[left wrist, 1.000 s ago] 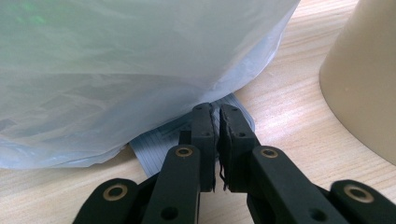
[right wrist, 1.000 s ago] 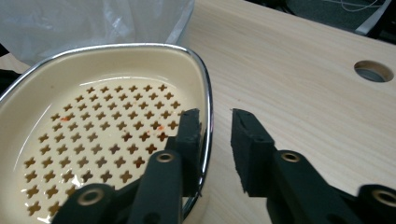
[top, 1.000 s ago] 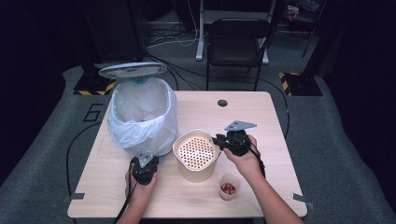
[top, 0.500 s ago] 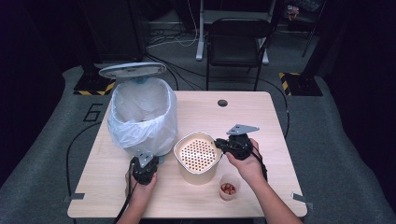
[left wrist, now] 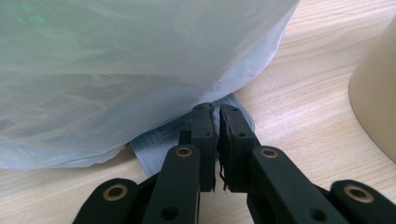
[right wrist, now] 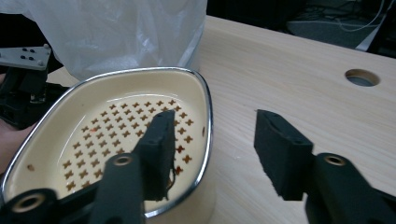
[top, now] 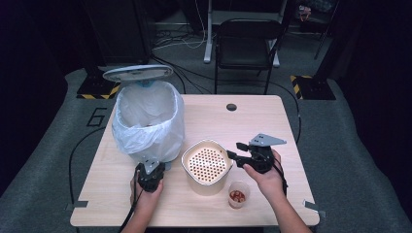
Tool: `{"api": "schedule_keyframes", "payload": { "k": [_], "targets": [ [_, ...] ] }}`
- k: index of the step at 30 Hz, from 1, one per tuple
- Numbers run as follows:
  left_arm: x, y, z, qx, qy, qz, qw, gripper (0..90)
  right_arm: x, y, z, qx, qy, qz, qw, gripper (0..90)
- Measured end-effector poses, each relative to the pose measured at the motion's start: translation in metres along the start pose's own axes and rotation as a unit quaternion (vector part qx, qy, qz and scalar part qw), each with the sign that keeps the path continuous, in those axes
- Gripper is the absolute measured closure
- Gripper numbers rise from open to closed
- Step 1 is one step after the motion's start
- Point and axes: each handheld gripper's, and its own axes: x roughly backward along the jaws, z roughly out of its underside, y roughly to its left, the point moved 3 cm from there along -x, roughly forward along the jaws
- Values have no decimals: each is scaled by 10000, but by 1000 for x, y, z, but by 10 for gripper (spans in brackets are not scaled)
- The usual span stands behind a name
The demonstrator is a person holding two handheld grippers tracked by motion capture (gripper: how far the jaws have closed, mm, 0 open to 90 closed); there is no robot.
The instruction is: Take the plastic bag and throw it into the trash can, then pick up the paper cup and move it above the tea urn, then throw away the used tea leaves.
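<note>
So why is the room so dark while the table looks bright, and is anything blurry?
High view: light falls on the table, the floor beyond stays dim. Left gripper view: the bin bag is soft and out of focus. Right gripper view: the basket rim glints, and the near jaws blur.

A lab or recording studio rather than a home: dark curtained walls, grey carpet marked with hazard-striped tape (top: 98, 91), loose cables (top: 182, 39), and a black chair (top: 248, 48) beyond the desk (top: 252, 121).
</note>
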Motion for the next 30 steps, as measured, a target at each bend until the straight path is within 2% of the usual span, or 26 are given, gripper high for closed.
{"api": "schedule_keyframes", "payload": {
  "k": [1, 5, 6, 10, 16, 19, 20, 21, 24, 26, 30],
  "targets": [
    [-1, -1, 0, 66, -42, 12, 10000, 849, 4, 0, 3, 36, -8, 28, 10000, 421],
    [0, 1, 0, -11, -20, -15, 10000, 849, 20, 2, 16, 234, 95, 162, 9995, 343],
    [0, 1, 0, -53, 16, -17, 10000, 849, 22, 2, 19, 239, 96, 148, 9996, 329],
    [0, 0, 0, -1, -22, -20, 10000, 849, 33, 5, 32, 181, 55, 123, 9997, 282],
    [0, 0, 0, 33, -9, 4, 10000, 849, 38, 7, 50, 128, 74, -37, 9999, 195],
    [0, 0, 0, -2, 8, 1, 10000, 849, 39, 9, 56, 148, 111, -18, 9998, 162],
    [0, -1, 0, 67, -18, 25, 10000, 849, 39, 9, 58, 152, 111, -16, 9998, 157],
    [0, 1, 0, 7, 2, -13, 10000, 849, 39, 9, 59, 131, 126, -21, 9998, 156],
    [0, -1, 0, 62, -26, 16, 10000, 849, 38, 13, 61, 96, 170, -139, 9997, 148],
    [0, 1, 0, -53, 20, -14, 10000, 849, 38, 17, 62, 193, 171, -189, 9995, 145],
    [1, 2, 0, -60, 19, -19, 10000, 849, 37, 24, 62, 351, 157, -308, 9988, 138]
  ]
}}
